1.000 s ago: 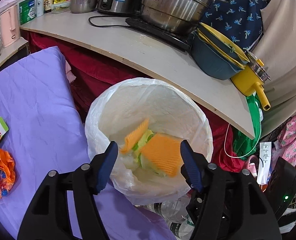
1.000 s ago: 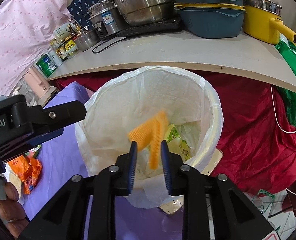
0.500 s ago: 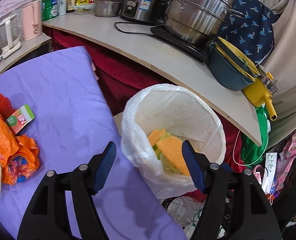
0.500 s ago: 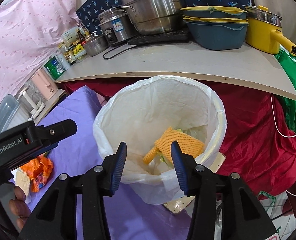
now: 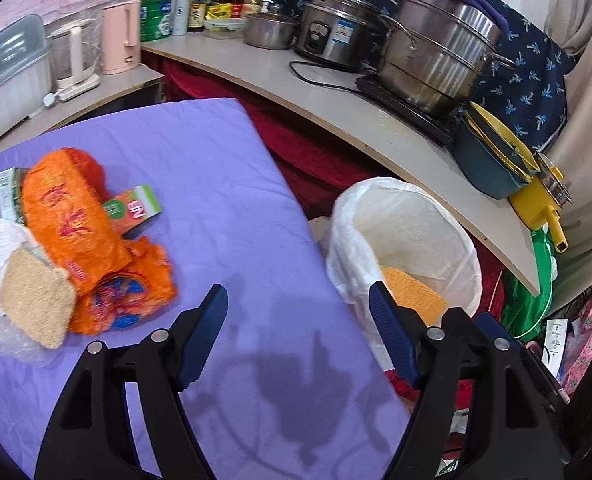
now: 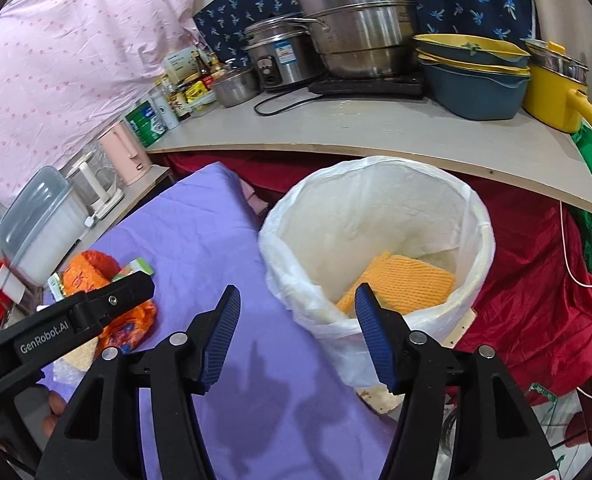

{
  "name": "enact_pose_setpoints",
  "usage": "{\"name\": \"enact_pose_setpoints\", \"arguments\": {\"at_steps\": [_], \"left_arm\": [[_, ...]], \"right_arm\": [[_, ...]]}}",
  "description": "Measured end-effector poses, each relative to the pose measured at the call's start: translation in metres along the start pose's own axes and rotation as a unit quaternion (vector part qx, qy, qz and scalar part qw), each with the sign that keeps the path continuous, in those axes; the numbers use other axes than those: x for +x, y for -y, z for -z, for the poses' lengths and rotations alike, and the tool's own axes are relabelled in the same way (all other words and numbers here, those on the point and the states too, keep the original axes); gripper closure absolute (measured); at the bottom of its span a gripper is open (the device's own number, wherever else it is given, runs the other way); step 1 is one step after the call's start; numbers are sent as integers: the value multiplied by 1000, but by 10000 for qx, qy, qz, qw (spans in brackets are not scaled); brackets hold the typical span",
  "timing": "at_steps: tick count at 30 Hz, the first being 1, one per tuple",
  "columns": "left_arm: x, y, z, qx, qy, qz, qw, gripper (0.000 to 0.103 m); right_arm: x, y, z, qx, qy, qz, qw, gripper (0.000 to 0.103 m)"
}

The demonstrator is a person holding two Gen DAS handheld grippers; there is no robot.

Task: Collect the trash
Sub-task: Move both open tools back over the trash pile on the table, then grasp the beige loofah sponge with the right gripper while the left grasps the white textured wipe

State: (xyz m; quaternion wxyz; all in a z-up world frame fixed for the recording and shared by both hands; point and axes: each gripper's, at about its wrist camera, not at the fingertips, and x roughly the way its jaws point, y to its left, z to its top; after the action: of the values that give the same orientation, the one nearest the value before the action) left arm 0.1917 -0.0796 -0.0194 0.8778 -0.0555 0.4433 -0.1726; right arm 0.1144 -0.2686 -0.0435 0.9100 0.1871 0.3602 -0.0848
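Left wrist view: left tongs point(image 5: 298, 306) wide, empty; right tongs point(image 6: 296, 306) likewise, near bin point(image 6: 472, 208)

Left wrist view is taken from above the purple sheet point(image 5: 215, 184), looking forward and down past the left gripper point(image 5: 298, 316), trash bin point(image 5: 462, 248) near at right. Right wrist view is set just to the right, closer to the bin point(image 6: 480, 216), seen past the right gripper point(image 6: 298, 316). Sheet, bin, wrapper pile point(image 5: 83, 240) and desk point(image 5: 336, 116) are shared by both.
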Motion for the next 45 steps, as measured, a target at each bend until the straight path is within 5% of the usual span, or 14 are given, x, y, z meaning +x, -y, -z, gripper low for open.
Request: {"name": "enact_pose_setpoints", "arguments": {"at_steps": [19,45], "left_arm": [[-63,-107,34,-590,305,-809,9945,32],[-79,-245,66,-1681,176,-1447,9749,30]], "right_arm": [[-13,-103,34,-891,-181,-486,9947,40],[29,-188,69,-1506,-687,-884,9822,40]]}}
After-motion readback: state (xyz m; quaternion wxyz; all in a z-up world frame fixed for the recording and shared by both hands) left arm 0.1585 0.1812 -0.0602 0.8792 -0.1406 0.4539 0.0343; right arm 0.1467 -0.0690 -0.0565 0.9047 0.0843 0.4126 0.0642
